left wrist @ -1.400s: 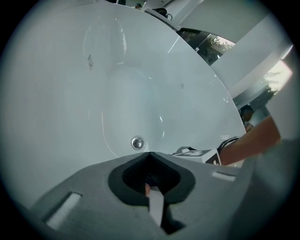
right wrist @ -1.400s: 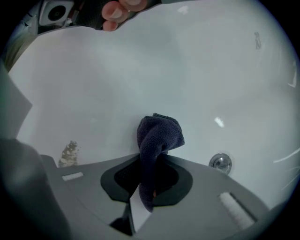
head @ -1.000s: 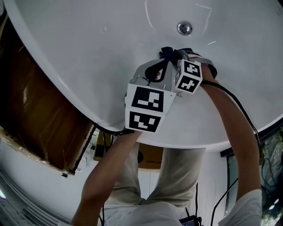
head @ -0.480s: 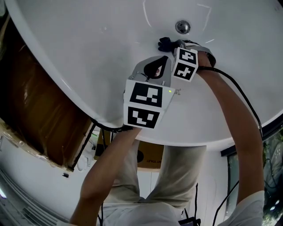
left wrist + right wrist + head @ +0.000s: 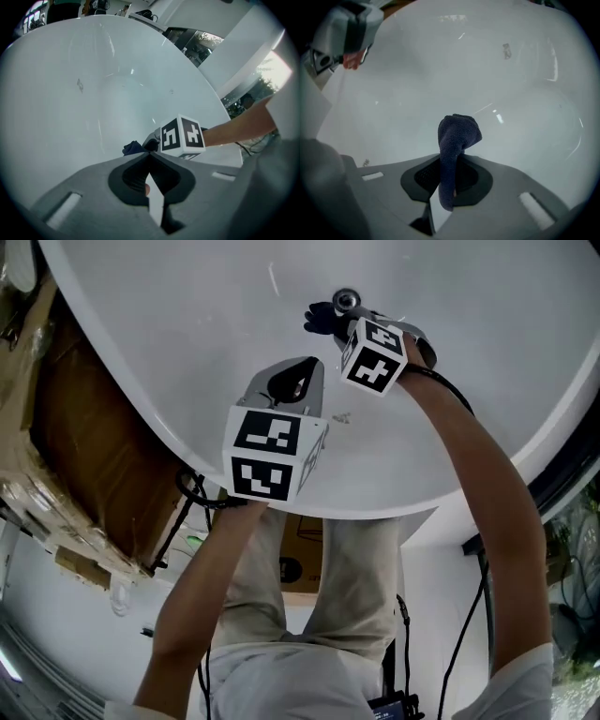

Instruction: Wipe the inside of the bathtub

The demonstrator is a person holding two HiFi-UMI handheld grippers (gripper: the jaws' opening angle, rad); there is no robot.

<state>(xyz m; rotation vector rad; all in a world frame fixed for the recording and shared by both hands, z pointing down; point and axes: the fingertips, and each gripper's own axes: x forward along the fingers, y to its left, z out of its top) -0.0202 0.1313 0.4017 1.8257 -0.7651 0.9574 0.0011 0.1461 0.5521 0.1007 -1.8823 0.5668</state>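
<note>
The white bathtub (image 5: 187, 343) fills the top of the head view, with its round metal drain (image 5: 347, 299) near the top. My right gripper (image 5: 339, 324) reaches into the tub just below the drain, shut on a dark blue cloth (image 5: 322, 317). In the right gripper view the cloth (image 5: 457, 136) sticks out from between the jaws against the tub's surface (image 5: 520, 93). My left gripper (image 5: 295, 381) hovers over the tub wall, nearer to me, shut and holding nothing. From the left gripper (image 5: 150, 153) view, the cloth (image 5: 133, 148) shows just beyond its tips.
Brown cardboard (image 5: 84, 446) lies outside the tub's left rim, with black cables (image 5: 192, 493) at the rim's near edge. The person's legs (image 5: 309, 587) stand against the near side. A cable (image 5: 469, 615) hangs from the right arm.
The right gripper has carried the cloth farther into the tub, up to the drain. The left gripper has shifted left and away along the wall, still shut.
</note>
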